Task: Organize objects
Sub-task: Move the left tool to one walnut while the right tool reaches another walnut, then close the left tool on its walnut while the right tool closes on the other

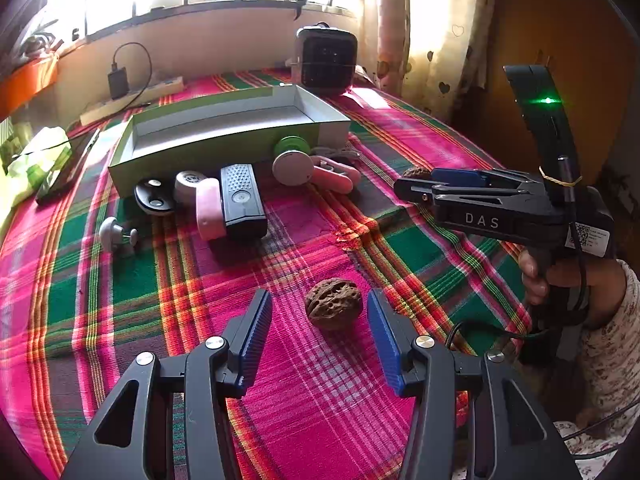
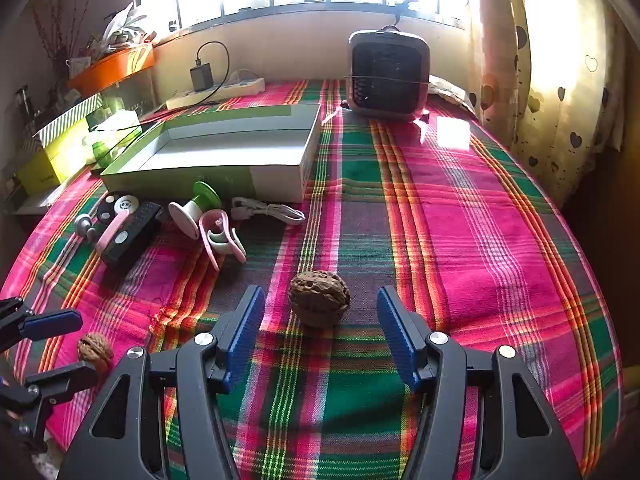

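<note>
Two brown walnuts lie on the plaid tablecloth. One walnut (image 1: 334,304) sits between the blue pads of my left gripper (image 1: 320,296), which is open, with gaps on both sides. The other walnut (image 2: 319,298) rests between the pads of my right gripper (image 2: 320,290), also open and not touching it. The right wrist view shows the left gripper (image 2: 82,346) around its walnut (image 2: 95,350) at the lower left. In the left wrist view the right gripper (image 1: 416,192) is at the right, held by a hand. An open green-and-white box (image 1: 224,136) stands farther back.
In front of the box (image 2: 224,148) lie several small items: a black device (image 2: 132,236), pink clips (image 2: 220,236), a green-and-white spool (image 2: 196,208), a grey knob (image 2: 84,226) and a white cable (image 2: 268,212). A small fan (image 2: 388,76) and a power strip (image 2: 216,92) stand at the back.
</note>
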Demonstrator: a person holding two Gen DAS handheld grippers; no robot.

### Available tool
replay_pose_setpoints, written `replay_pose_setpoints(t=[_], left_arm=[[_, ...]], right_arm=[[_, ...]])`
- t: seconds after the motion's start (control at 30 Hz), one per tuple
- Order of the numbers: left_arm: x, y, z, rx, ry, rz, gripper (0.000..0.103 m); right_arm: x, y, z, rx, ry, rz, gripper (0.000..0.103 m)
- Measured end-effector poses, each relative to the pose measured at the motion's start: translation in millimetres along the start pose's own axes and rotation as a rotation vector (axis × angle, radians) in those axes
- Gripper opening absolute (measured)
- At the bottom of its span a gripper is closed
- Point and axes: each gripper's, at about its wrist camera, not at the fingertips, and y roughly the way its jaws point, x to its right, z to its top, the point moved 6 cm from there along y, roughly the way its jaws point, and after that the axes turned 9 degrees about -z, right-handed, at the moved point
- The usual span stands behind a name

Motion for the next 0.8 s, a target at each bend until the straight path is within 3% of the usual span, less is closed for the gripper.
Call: replay_pose_setpoints(t=[0.2, 0.43, 0.8], left_arm=[[-1.5, 6.3, 2.3, -0.012, -0.004, -0.003, 0.046], [-0.1, 9.1, 4.0, -0.020, 0.005, -0.018, 0.031], [-8.1, 9.7, 8.2, -0.013, -0.008, -0.004, 0.029]], right_arm=[[4.8, 6.5, 0.0, -0.020, 0.016, -0.006, 0.045], [4.7, 6.7, 1.2, -0.018, 0.022, 0.001, 0.033], [-1.1, 4.7, 2.9, -0.019, 0.020, 0.012, 0.033]])
